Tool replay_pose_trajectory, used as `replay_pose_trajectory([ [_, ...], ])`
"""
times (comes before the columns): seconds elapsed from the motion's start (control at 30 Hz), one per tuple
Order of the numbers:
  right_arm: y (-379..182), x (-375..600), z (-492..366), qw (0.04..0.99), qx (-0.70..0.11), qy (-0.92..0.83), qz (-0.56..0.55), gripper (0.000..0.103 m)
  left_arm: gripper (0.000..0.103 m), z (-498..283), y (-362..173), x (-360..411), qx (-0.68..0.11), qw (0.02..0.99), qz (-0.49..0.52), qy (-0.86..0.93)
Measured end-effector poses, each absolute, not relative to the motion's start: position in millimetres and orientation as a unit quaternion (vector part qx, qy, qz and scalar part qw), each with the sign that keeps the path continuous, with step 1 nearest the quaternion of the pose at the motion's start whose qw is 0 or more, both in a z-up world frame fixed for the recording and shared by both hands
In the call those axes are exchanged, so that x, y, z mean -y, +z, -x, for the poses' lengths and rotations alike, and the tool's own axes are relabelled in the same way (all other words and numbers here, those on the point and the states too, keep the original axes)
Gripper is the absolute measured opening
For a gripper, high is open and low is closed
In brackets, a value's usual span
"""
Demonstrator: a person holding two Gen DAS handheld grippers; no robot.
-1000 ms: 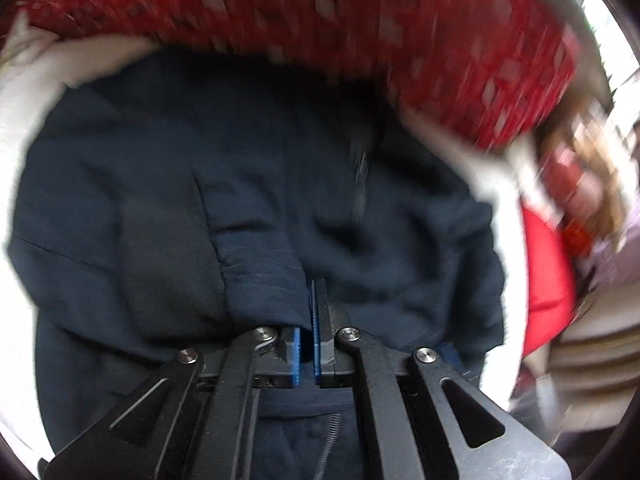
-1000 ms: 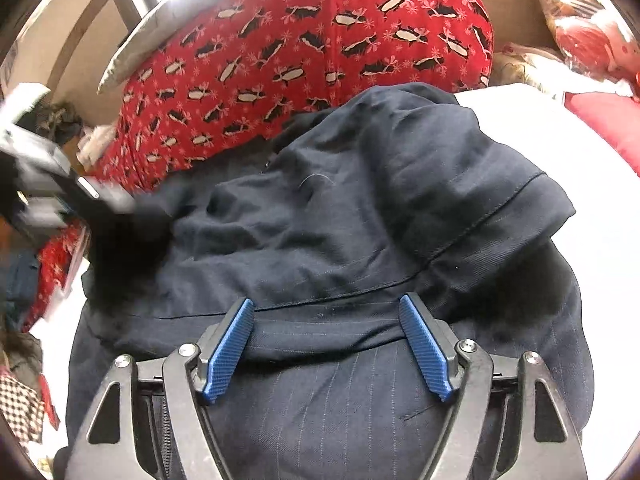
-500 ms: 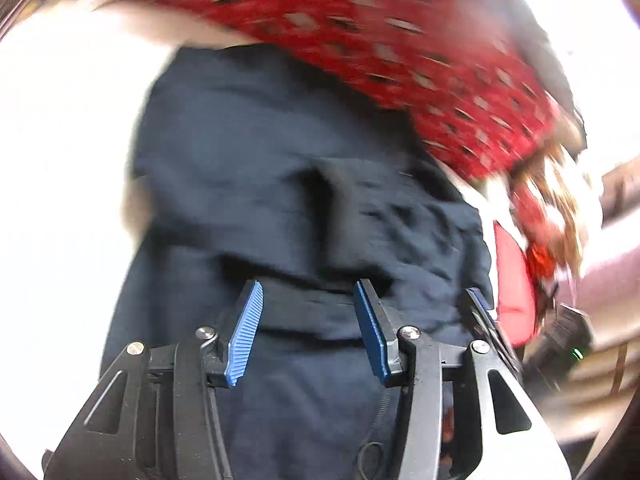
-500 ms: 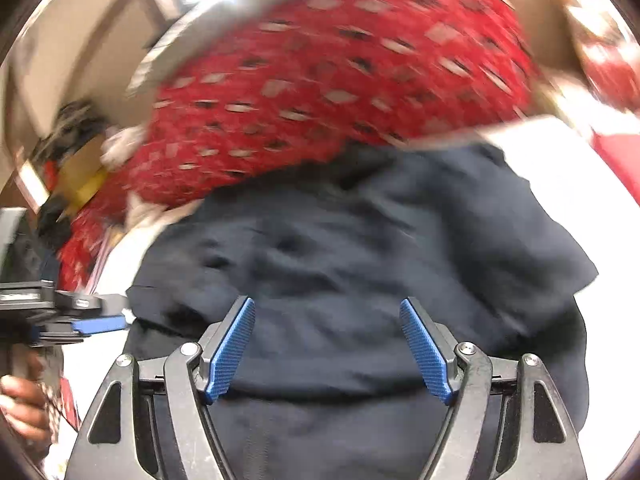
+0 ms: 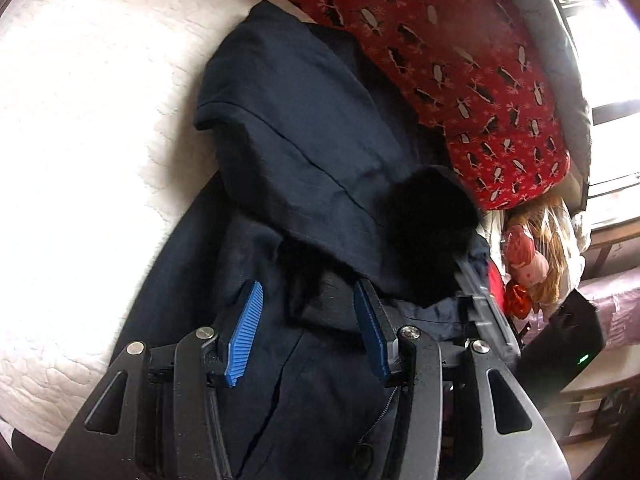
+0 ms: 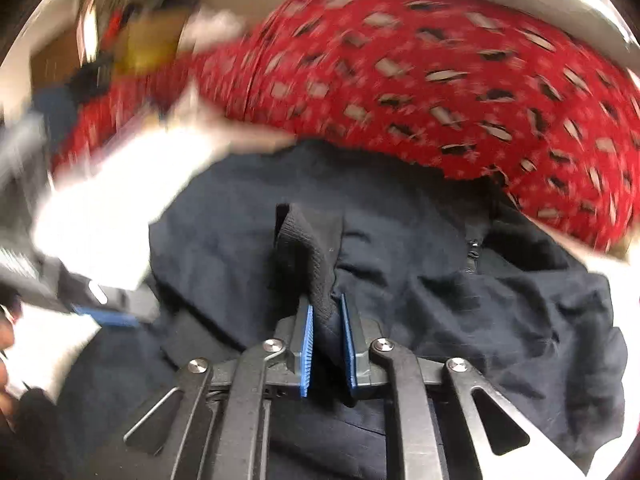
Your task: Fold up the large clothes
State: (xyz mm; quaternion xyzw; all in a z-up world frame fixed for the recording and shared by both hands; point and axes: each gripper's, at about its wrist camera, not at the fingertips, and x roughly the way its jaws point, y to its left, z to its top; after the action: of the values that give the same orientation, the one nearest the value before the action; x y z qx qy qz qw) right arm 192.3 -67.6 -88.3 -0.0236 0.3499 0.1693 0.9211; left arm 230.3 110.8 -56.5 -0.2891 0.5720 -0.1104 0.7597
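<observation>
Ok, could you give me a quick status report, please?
Left gripper open above the navy garment. Right gripper shut on a dark ribbed fold. Red penguin-print fabric borders the garment's far edge.

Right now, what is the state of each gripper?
Left gripper: open, holding nothing.
Right gripper: closed on a fold of the navy garment.

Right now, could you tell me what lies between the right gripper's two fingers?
In the right wrist view, a dark ribbed fold of the navy jacket sits between the fingers of the right gripper, pinched by the nearly closed jaws.
</observation>
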Motion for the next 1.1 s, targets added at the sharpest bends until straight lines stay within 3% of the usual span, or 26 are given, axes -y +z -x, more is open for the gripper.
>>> replay_pose_trajectory([
  [0.2, -73.4, 199.1, -186.0, 0.903, -0.322, 0.134, -0.250, 0.005, 0.046, -237.0, -63.2, -98.7, -0.580, 0.756, 0.286, -0.105],
  [0.5, -152.1, 328.2, -170.1, 0.818, -0.353, 0.027, -0.453, 0.006, 0.046, -242.4, -56.0, -94.3, -0.569, 0.755, 0.308, -0.106],
  [0.57, -154.1, 330.1, -164.0, 0.808, -0.341, 0.043, -0.478, 0.013, 0.046, -246.2, -49.7, -96.2, -0.559, 0.760, 0.312, -0.112],
  [0.63, -148.2, 327.0, -160.1, 0.810, -0.319, 0.064, -0.487, 0.036, 0.050, -252.6, -47.8, -96.7, -0.550, 0.767, 0.312, -0.110],
  [0.67, -144.6, 325.5, -158.8, 0.813, -0.308, 0.070, -0.490, 0.059, 0.053, -255.5, -49.4, -97.3, -0.547, 0.768, 0.314, -0.106],
  [0.7, -142.1, 324.1, -159.4, 0.816, -0.301, 0.069, -0.488, 0.071, 0.053, -261.6, -53.6, -95.8, -0.550, 0.766, 0.319, -0.097],
  [0.77, -137.2, 318.0, -170.4, 0.829, -0.317, 0.053, -0.459, 0.071, 0.053, -270.2, -64.9, -93.4, -0.567, 0.748, 0.335, -0.087],
  [0.83, -132.6, 311.2, -185.2, 0.841, -0.340, 0.042, -0.419, 0.061, 0.053, -273.1, -70.8, -93.3, -0.572, 0.735, 0.352, -0.086],
  [0.87, -126.8, 306.8, -194.3, 0.848, -0.349, 0.047, -0.397, 0.016, 0.053, -272.0, -69.6, -93.4, -0.569, 0.737, 0.354, -0.088],
  [0.9, -119.3, 304.7, -201.0, 0.852, -0.353, 0.063, -0.381, 0.005, 0.053, -269.1, -66.8, -94.1, -0.563, 0.742, 0.353, -0.094],
  [1.03, -86.8, 323.9, -188.1, 0.865, -0.266, 0.091, -0.416, 0.005, 0.053, -255.7, -66.1, -97.8, -0.555, 0.744, 0.358, -0.099],
  [1.1, -89.4, 340.1, -188.7, 0.856, -0.263, 0.068, -0.441, 0.005, 0.053, -251.7, -70.0, -101.2, -0.554, 0.739, 0.370, -0.099],
])
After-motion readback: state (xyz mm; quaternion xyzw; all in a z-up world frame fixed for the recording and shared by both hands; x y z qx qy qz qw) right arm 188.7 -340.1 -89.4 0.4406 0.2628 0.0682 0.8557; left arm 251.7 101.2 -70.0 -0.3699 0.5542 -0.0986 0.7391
